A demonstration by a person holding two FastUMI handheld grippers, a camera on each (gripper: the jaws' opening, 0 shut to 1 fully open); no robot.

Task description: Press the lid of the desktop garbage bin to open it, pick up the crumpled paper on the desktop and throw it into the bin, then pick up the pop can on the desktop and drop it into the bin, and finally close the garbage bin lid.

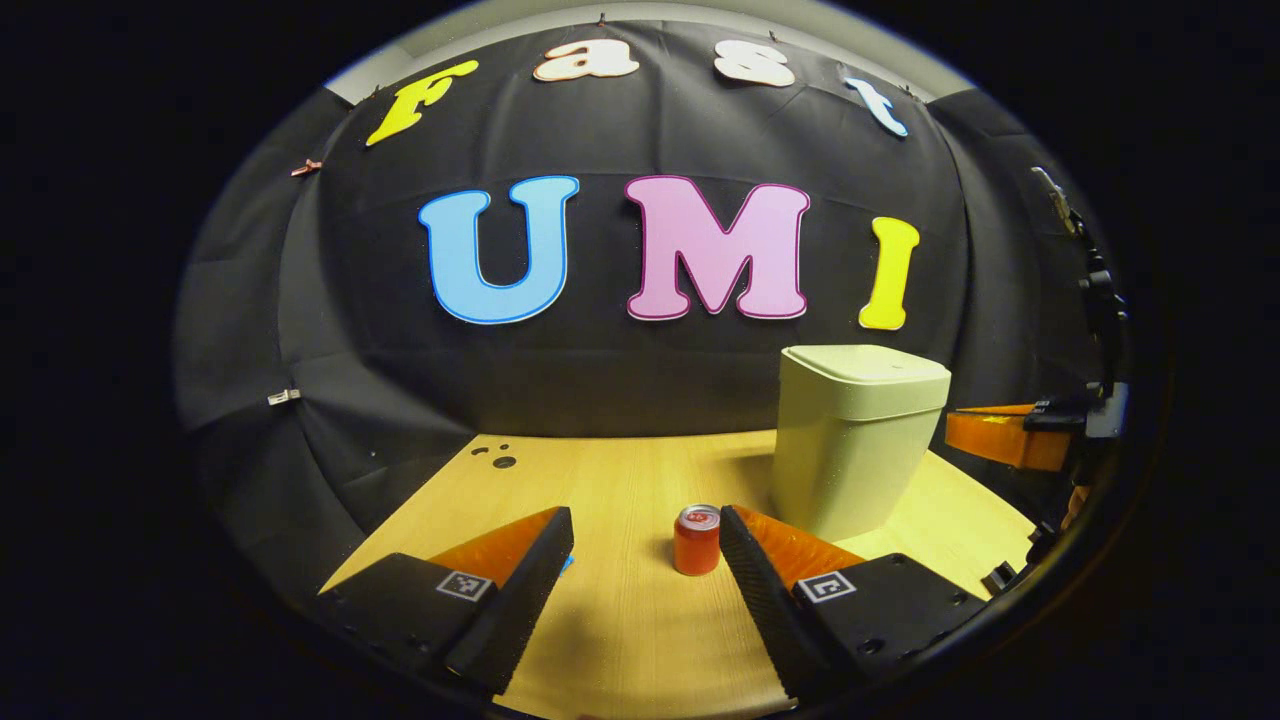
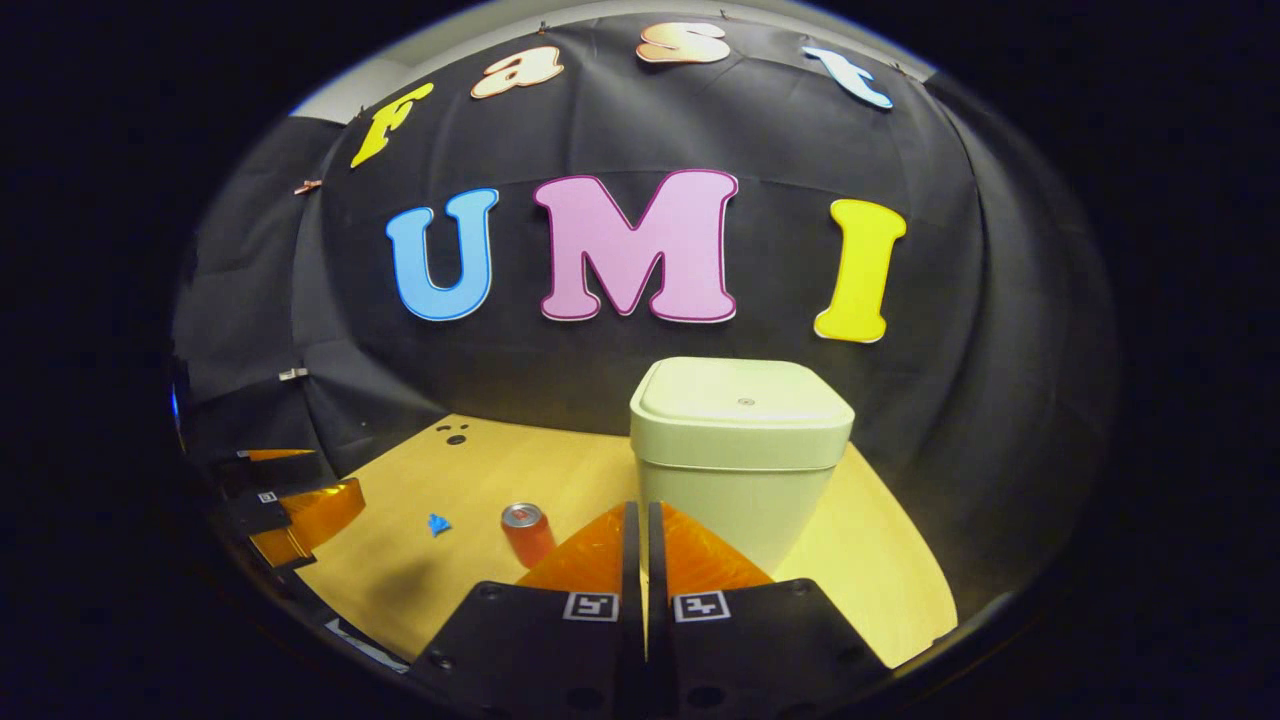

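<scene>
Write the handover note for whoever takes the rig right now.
Left hand-held gripper: open, holding nothing, above the table, aimed near the pop can.
Right hand-held gripper: shut, holding nothing, facing the garbage bin.
Bin lid closed. Can upright on the table, left of the bin. Small blue crumpled paper on the table, left of the can.
Done: nothing visible.
Left: press the lid open, bin the paper, bin the can, close the lid.
</scene>
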